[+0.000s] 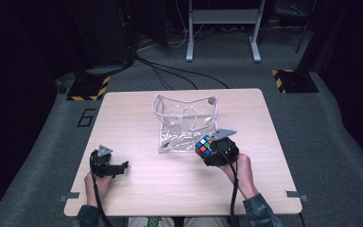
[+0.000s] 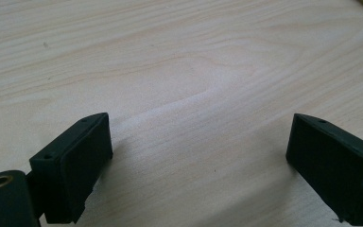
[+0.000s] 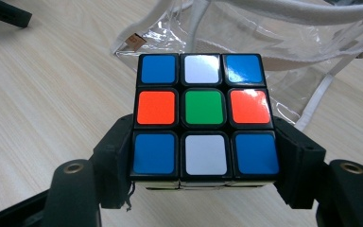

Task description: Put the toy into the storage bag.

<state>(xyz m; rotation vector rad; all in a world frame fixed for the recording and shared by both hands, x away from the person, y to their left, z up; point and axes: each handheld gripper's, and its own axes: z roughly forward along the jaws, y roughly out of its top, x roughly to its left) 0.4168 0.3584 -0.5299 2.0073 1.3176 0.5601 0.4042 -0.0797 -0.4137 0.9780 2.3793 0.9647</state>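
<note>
Right gripper [image 3: 203, 189] jaws clamped on puzzle cube [image 3: 203, 113] beside clear pouch [image 1: 185, 120], left gripper [image 2: 198, 161] jaws spread, empty, over bench [image 1: 137, 118]

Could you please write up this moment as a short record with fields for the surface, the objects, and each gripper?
surface: light wooden table
puzzle cube: clamped between the right gripper's jaws; facing side shows blue corners, white and orange edges, green centre
clear pouch: transparent with white trim, near the table's middle, just beyond the cube, mouth standing open
right gripper: shut on the cube, next to the pouch
left gripper: open, nothing between its jaws, low over bare table at the near left
</note>
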